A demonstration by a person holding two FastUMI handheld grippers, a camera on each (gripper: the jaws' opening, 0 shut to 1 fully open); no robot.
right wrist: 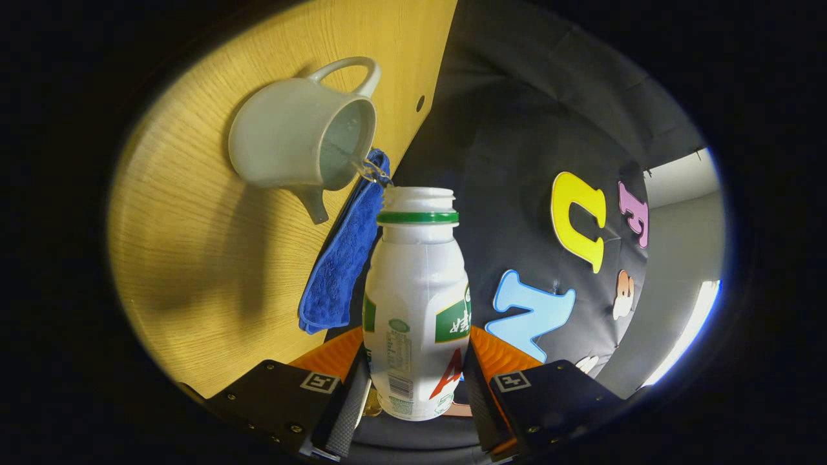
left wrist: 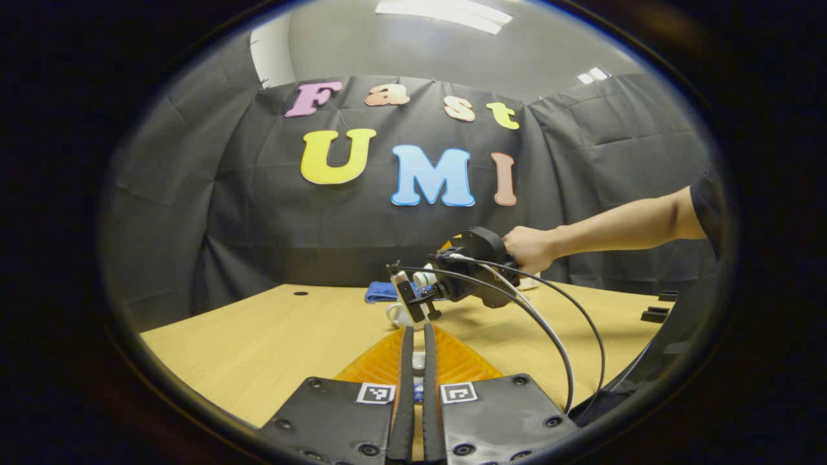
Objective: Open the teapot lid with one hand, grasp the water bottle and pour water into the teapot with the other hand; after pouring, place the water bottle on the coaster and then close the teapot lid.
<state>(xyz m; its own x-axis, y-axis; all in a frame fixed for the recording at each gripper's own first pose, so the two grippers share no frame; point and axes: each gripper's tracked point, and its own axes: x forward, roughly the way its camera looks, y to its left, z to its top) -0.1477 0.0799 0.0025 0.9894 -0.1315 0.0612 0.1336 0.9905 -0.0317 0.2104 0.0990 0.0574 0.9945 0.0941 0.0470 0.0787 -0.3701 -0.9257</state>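
Tilted bottle [right wrist: 417,303] over lidless teapot [right wrist: 300,132]

The left gripper [left wrist: 418,361] carries two flat dark plates fastened with round screws, each bearing a small square black-and-white marker, with ribbed orange plastic behind them. The right gripper [left wrist: 413,303], seen in the left gripper view, has a bulky black housing with a round rear part, and two thin cables, one black and one grey, loop from it toward the table. The person's hand [left wrist: 530,248] grips it; the bare forearm ends in a short dark sleeve [left wrist: 707,203].
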